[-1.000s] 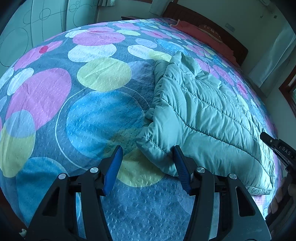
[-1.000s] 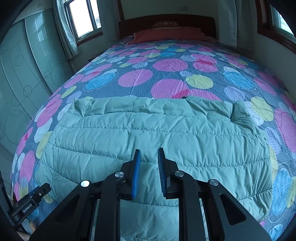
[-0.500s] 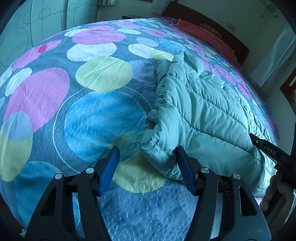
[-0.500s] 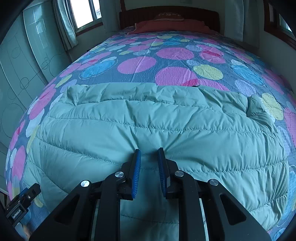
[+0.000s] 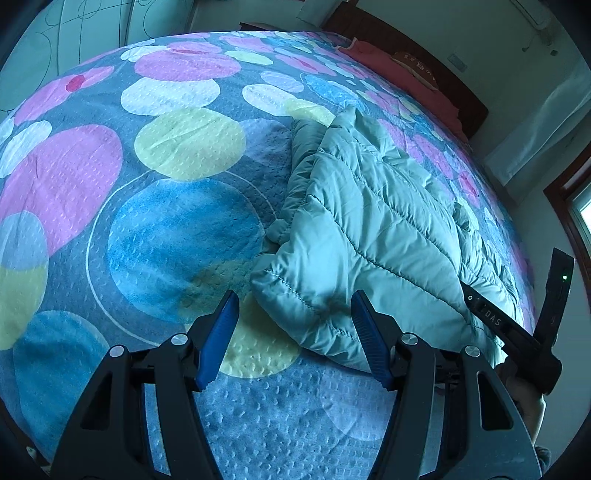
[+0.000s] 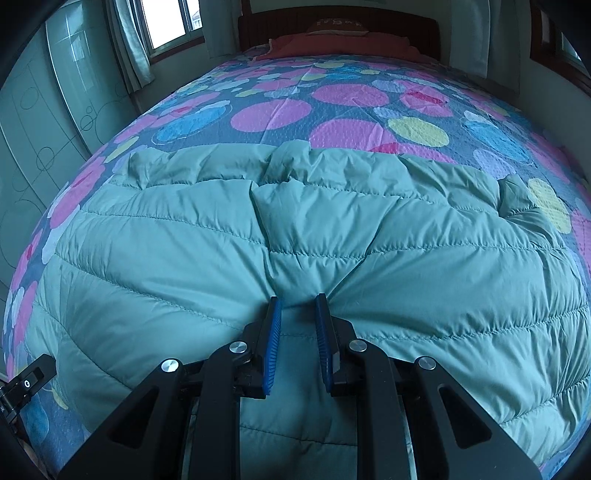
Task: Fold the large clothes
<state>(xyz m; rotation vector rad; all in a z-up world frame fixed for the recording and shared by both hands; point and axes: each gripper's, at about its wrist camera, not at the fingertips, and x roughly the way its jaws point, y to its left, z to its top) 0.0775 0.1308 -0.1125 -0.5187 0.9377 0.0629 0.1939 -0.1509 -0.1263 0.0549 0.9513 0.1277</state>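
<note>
A teal quilted puffer jacket [image 6: 295, 236] lies spread across the near end of a bed, on a bedspread [image 5: 177, 229] printed with pink, blue, yellow and white circles. The right gripper [image 6: 297, 301] has its blue-padded fingers [image 6: 275, 325] drawn narrow, pinching a fold of the jacket's fabric near the garment's near edge; the cloth bunches and puckers into creases that fan out from the grip. The left gripper [image 5: 293, 301] hovers over the near left corner of the jacket with its fingers [image 5: 221, 325] spread wide and holding nothing; the jacket's corner lies between them, and its right pad sits at the jacket's edge. At the far end of the bed, a red pillow [image 6: 332, 46] rests against a dark wooden headboard [image 6: 388, 20]. A curtained window [image 6: 170, 22] stands along the left wall.
</note>
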